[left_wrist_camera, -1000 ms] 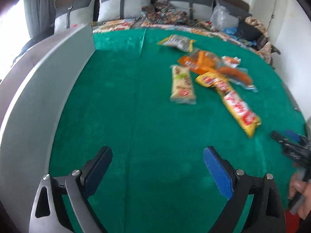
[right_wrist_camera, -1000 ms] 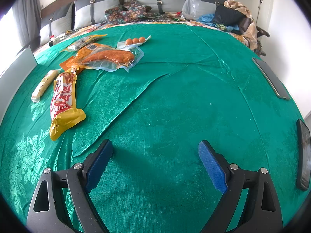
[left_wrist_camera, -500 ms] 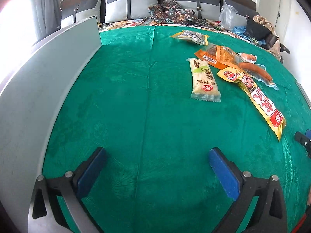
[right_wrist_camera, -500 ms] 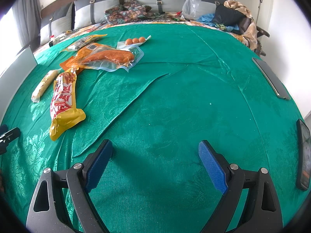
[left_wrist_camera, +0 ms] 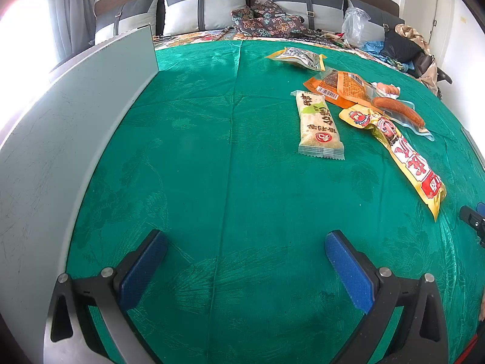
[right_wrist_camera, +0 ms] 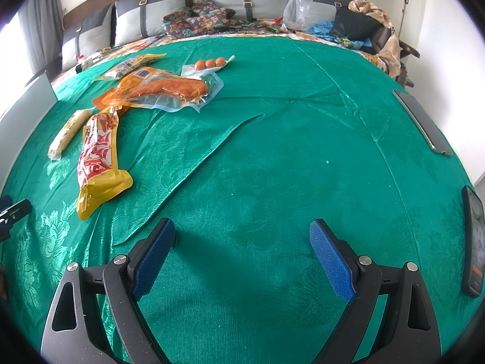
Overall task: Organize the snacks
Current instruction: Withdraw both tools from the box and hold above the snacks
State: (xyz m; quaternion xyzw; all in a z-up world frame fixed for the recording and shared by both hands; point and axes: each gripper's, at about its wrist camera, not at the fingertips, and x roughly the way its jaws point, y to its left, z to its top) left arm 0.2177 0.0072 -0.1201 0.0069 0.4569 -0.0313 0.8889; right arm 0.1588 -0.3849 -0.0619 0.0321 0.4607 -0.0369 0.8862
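Several snack packs lie on the green cloth (left_wrist_camera: 227,166). A pale rice-bar pack (left_wrist_camera: 319,124) lies ahead and right of my left gripper (left_wrist_camera: 245,242), which is open and empty. A long yellow-red pack (left_wrist_camera: 397,148) lies right of it, with an orange pack (left_wrist_camera: 342,86), a clear sausage pack (left_wrist_camera: 400,110) and a silver-yellow pack (left_wrist_camera: 300,57) behind. In the right wrist view the yellow-red pack (right_wrist_camera: 98,157), rice-bar pack (right_wrist_camera: 68,132), sausage pack (right_wrist_camera: 169,88) and a pack of small round sausages (right_wrist_camera: 210,63) lie far left of my open, empty right gripper (right_wrist_camera: 242,233).
A grey board (left_wrist_camera: 60,139) stands along the left edge. Two phones (right_wrist_camera: 423,121) (right_wrist_camera: 473,239) lie at the right edge of the cloth. Pillows (left_wrist_camera: 206,6) and bags (right_wrist_camera: 351,24) are at the back. The left gripper's tip (right_wrist_camera: 12,212) shows at the left edge of the right wrist view.
My left gripper has swung to the left and back, so the snacks now sit further right in its view. My right gripper has not moved. Both stay open.
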